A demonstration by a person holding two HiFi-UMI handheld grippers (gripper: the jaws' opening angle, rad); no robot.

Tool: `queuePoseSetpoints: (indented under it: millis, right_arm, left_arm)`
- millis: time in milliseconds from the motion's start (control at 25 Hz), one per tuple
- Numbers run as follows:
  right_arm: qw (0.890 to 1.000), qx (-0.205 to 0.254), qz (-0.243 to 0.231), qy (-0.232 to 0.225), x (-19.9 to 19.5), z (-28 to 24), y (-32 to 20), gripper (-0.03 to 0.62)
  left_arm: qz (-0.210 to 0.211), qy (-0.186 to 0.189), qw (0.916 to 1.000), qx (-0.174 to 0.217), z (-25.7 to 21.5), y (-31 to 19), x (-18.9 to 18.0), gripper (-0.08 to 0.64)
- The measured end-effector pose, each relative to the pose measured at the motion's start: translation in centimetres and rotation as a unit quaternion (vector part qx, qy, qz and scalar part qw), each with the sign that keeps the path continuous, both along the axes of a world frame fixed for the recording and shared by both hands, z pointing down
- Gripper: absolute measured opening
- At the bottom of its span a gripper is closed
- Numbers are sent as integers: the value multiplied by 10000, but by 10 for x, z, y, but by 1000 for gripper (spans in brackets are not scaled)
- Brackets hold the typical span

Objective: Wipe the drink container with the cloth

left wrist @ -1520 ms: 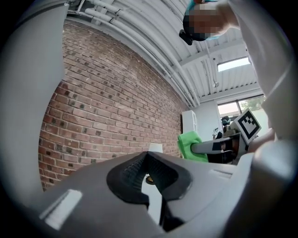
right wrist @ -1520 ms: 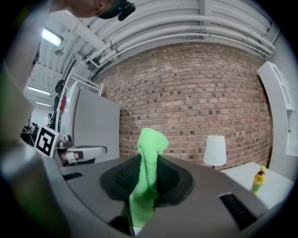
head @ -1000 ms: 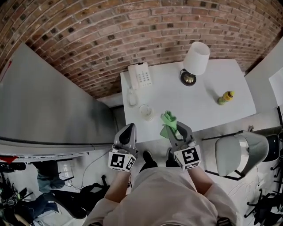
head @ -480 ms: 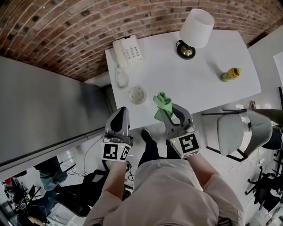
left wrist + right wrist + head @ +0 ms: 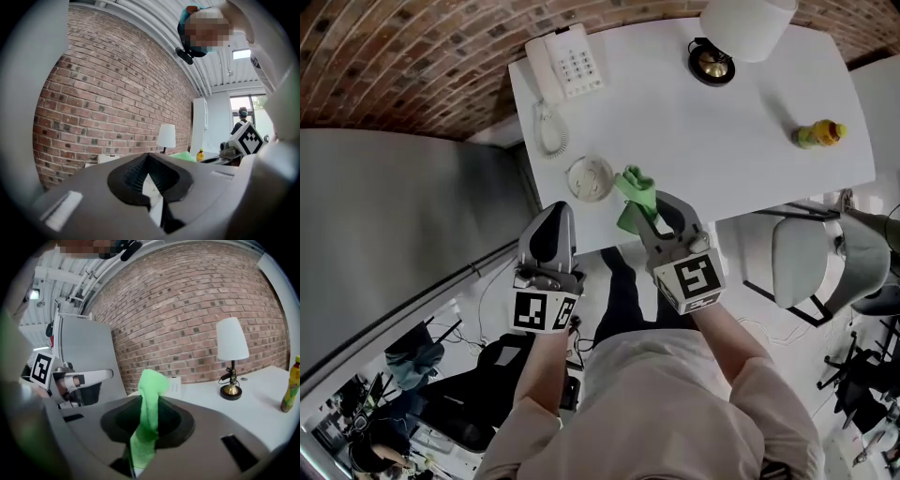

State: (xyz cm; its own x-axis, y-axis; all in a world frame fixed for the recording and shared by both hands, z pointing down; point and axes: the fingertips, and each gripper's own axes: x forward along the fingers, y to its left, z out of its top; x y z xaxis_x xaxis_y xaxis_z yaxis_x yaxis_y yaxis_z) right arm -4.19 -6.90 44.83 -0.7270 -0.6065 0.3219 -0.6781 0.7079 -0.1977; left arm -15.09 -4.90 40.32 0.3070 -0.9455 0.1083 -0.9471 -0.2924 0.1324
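The drink container, a small yellow bottle [image 5: 818, 134] with a green label, stands upright at the far right of the white table [image 5: 703, 141]. It shows in the right gripper view as the bottle [image 5: 291, 385] at the right edge, and in the left gripper view as a tiny bottle [image 5: 200, 155]. My right gripper [image 5: 643, 212] is shut on a green cloth [image 5: 634, 190] at the table's near edge, well left of the bottle. The cloth [image 5: 151, 394] stands up out of the jaws. My left gripper [image 5: 553, 214] is just off the near edge, its jaws together and holding nothing.
A white phone [image 5: 567, 61] lies at the table's back left. A lamp [image 5: 741, 19] stands at the back and a small round glass [image 5: 589, 176] sits near the front left. A grey cabinet [image 5: 394, 234] is to the left. A chair [image 5: 806, 272] is at the front right.
The table has come nearer in the head view. Both grippers now sit at its near edge, the cloth over the tabletop. The grip on the cloth is unchanged.
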Motion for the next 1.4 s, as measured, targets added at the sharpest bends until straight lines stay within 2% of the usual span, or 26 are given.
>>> queuePoseSetpoints:
  millis: [320,680,1000,1200,1400]
  right_arm:
    - [9978,-433,72,487,-9,58,1,66]
    - [9934,-693,-58,908,-16,89,2,66]
    - [9840,-198,-489,1699,-31,97,-1,66]
    - [9772,120,-644,2018,-35,98,-1,66]
    - [9712,389,-879,2178,-37,99,1,66]
  left_arm:
    - [11,0,9999,-166,15,-3,-2,8]
    - [43,-38,9996,-288,25,1,-5,8]
    - [59,-31,9994,-325,29,0,-6,8]
    - [247,-267,9990,-245,30,-14,2,8]
    - [311,-259,9987,-294,37,-27,6,8]
